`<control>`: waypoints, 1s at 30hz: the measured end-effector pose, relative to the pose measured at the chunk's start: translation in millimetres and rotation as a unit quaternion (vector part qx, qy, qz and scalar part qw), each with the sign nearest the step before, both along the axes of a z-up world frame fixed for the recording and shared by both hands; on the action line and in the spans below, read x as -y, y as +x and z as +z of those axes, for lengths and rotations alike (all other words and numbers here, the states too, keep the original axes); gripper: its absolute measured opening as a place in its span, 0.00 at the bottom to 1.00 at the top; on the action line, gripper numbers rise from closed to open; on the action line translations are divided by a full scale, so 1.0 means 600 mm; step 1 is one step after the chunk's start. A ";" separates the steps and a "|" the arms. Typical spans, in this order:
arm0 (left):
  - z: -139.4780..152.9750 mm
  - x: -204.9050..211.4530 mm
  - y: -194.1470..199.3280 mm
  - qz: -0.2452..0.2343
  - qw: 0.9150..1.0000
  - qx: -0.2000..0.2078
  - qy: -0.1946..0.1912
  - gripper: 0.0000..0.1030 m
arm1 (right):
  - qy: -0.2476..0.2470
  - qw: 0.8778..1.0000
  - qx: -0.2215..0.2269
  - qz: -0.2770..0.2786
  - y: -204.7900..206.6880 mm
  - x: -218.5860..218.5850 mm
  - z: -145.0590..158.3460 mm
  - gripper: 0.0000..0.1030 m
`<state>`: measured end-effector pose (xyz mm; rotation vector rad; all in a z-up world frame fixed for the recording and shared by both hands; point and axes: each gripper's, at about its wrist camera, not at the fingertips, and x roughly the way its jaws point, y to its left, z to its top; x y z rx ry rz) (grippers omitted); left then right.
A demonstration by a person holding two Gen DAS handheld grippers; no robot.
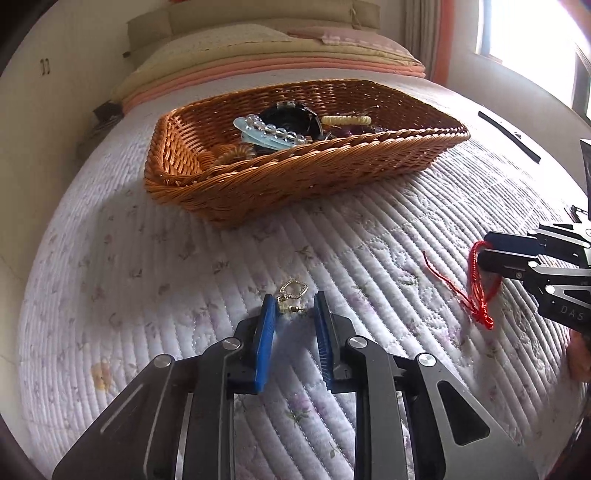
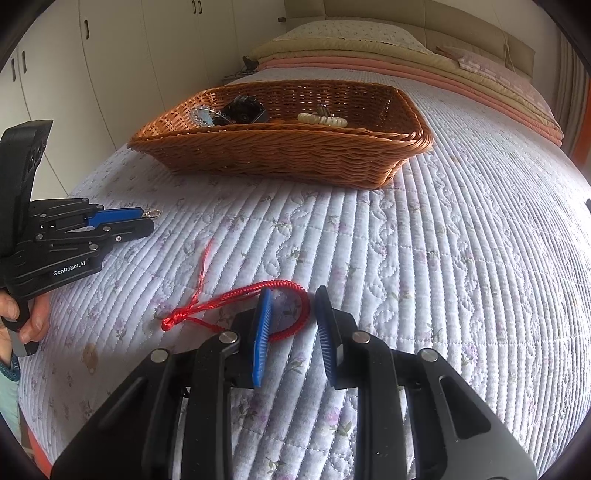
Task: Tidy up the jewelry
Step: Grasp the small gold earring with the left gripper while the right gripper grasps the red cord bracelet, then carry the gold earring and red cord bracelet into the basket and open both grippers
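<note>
A wicker basket sits on the quilted bed and holds several bead bracelets and a dark round piece. My left gripper is open, low over the quilt, with a small gold earring lying between and just beyond its blue fingertips. My right gripper is open over a red braided cord bracelet lying on the quilt; the loop runs between its fingers. The cord also shows in the left wrist view at the right gripper's tips.
Folded blankets and pillows lie at the bed's head beyond the basket. A black strip lies on the quilt at the right. White wardrobe doors stand left of the bed. A window is at the right.
</note>
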<state>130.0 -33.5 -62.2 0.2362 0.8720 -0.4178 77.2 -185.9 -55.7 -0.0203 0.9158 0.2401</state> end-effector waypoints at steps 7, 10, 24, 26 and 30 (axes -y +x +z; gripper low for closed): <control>0.002 0.009 -0.008 -0.002 1.000 0.018 0.013 0.12 | -0.022 0.999 0.023 -0.002 -0.011 -0.013 0.007 0.04; 0.011 0.005 -0.014 0.000 0.999 0.032 0.003 0.12 | -0.018 0.999 0.032 -0.006 -0.015 -0.008 0.014 0.04; 0.077 -0.011 -0.063 0.000 0.993 0.081 -0.084 0.12 | 0.018 0.995 0.092 -0.031 -0.044 0.015 0.084 0.03; 0.095 -0.012 -0.069 0.000 0.991 0.093 -0.095 0.12 | 0.023 0.993 0.111 -0.034 -0.052 0.017 0.110 0.03; 0.152 -0.011 -0.072 0.005 0.983 0.130 -0.126 0.12 | 0.025 0.987 0.154 -0.042 -0.053 0.021 0.174 0.03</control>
